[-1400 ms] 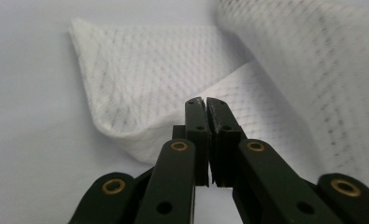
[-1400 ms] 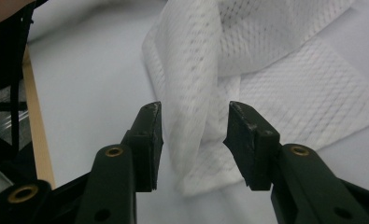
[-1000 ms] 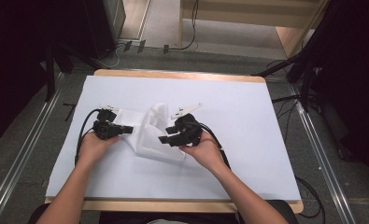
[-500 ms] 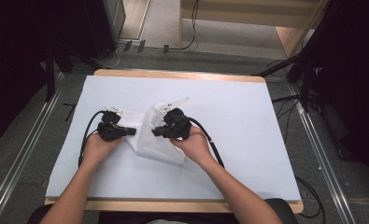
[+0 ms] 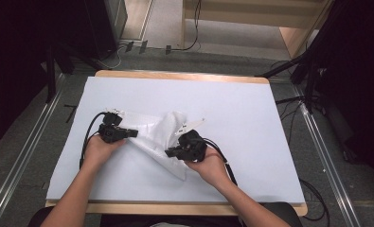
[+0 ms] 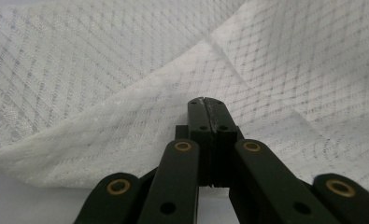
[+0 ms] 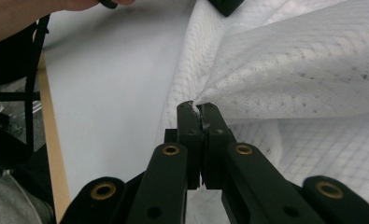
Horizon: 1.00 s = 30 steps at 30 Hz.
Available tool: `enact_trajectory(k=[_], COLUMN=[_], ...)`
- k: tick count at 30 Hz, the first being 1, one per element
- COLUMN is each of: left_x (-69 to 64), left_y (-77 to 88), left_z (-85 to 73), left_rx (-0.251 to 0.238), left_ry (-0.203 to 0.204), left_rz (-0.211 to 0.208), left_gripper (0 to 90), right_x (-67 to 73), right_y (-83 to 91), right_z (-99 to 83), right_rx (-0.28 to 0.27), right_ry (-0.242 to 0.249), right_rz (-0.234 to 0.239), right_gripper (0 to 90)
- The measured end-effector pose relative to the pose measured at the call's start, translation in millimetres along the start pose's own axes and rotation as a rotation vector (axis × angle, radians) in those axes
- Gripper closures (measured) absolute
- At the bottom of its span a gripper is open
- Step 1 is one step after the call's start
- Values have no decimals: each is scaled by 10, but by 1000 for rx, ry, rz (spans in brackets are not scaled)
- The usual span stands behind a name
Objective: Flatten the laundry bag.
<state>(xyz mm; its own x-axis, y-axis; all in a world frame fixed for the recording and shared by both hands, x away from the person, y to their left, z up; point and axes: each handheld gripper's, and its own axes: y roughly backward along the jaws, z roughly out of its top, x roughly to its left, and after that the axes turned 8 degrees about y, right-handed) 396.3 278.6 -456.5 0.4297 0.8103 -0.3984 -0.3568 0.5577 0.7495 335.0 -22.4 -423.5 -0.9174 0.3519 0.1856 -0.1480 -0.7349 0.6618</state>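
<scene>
Cloth (image 5: 158,137): white, thin, woven with a fine diamond grid; it lay rumpled on the table, stretched between the two grippers, with a loose peak bunched beyond and between them.
Left gripper (image 5: 133,134): black, hinged arms with brass-coloured rivets; jaws pressed together on the cloth's edge, the fabric rising in a fold just ahead of the tips (image 6: 205,101).
Right gripper (image 5: 168,153): same black build; its jaws had just been closing and now pinched a gathered corner of the cloth between them (image 7: 198,108), the fabric fanning out from that pinch.
Table cover (image 5: 251,123): smooth, plain white sheet over a wooden top whose pale edge framed it.
Cables (image 5: 87,137): black, looping back from each gripper along the person's hands.
High view: both hands, the whole cloth as a crumpled triangle-like shape.
Gripper views: the weave's texture up close; the right gripper view also caught the wooden edge (image 7: 49,140) to the left of its jaws.
</scene>
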Motion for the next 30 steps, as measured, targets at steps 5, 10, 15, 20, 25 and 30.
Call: enact_trajectory(k=[5,10,15,20,25,30], left_x=[2,16,27,-12,-178,-382], left_y=[-6,-9,0,88,228,266], left_z=[21,35,50,84,126,169], left_rx=[7,2,5,-18,-62,-58], left_ry=[-6,0,6,6,-18,-74], left_rz=[2,2,6,3,-26,-38], left_gripper=[900,897,883,837,765,672], right_x=[83,142,135,106,-29,-213], right_y=[-92,-238,-324,-93,153,298], right_z=[-70,-104,-143,-93,-105,-156], right_rx=[13,26,45,-18,-66,-73], right_ry=[2,-3,2,8,-2,-42], right_rz=[10,28,37,33,-10,-26], right_gripper=[900,900,874,750,704,624])
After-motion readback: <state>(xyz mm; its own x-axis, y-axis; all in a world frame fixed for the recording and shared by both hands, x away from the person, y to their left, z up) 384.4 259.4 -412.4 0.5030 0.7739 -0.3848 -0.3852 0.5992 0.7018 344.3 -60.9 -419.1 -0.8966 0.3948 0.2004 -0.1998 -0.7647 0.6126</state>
